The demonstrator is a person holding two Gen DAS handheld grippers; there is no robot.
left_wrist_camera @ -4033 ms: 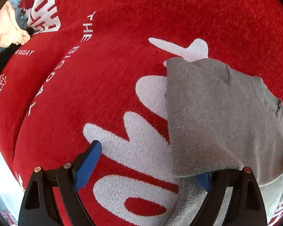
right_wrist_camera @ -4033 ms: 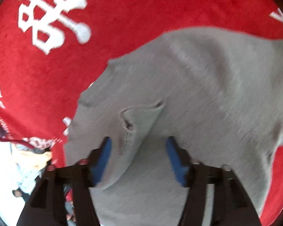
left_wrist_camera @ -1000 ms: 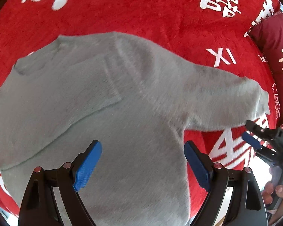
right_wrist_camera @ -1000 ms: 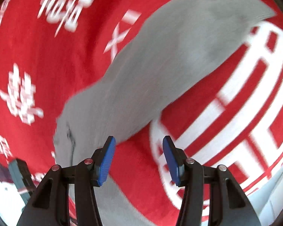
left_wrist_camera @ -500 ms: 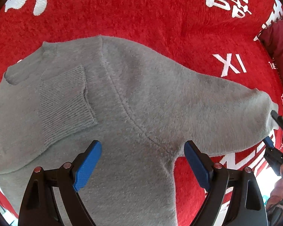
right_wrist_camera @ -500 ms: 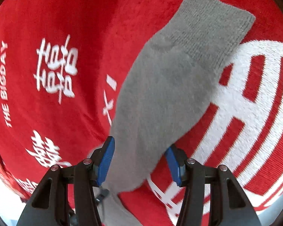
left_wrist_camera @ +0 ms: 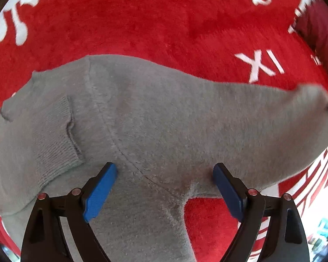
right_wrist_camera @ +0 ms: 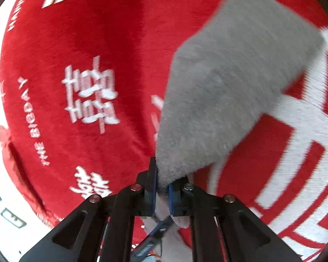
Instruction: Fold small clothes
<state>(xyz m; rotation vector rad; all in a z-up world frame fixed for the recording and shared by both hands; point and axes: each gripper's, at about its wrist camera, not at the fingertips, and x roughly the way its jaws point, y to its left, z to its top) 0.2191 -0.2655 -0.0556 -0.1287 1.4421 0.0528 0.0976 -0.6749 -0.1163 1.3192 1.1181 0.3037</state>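
A small grey fuzzy sweater (left_wrist_camera: 155,122) lies on a red blanket (left_wrist_camera: 142,21). One sleeve is folded across its chest, with the ribbed cuff (left_wrist_camera: 54,135) at the left. The other sleeve (left_wrist_camera: 262,120) stretches out to the right. My left gripper (left_wrist_camera: 164,187) is open and hovers just over the sweater near the armpit. My right gripper (right_wrist_camera: 163,193) is shut on that outstretched sleeve (right_wrist_camera: 229,87), which rises from the jaws up to its cuff at the top right.
The red blanket (right_wrist_camera: 76,43) has white characters and lettering. A dark red cushion (left_wrist_camera: 321,32) lies at the far right. The blanket's edge and pale floor (right_wrist_camera: 2,196) show at the lower left of the right wrist view.
My right gripper has closed on the outstretched sleeve, having been open around it half a second ago. My left gripper has moved lower and closer to the sweater, still open.
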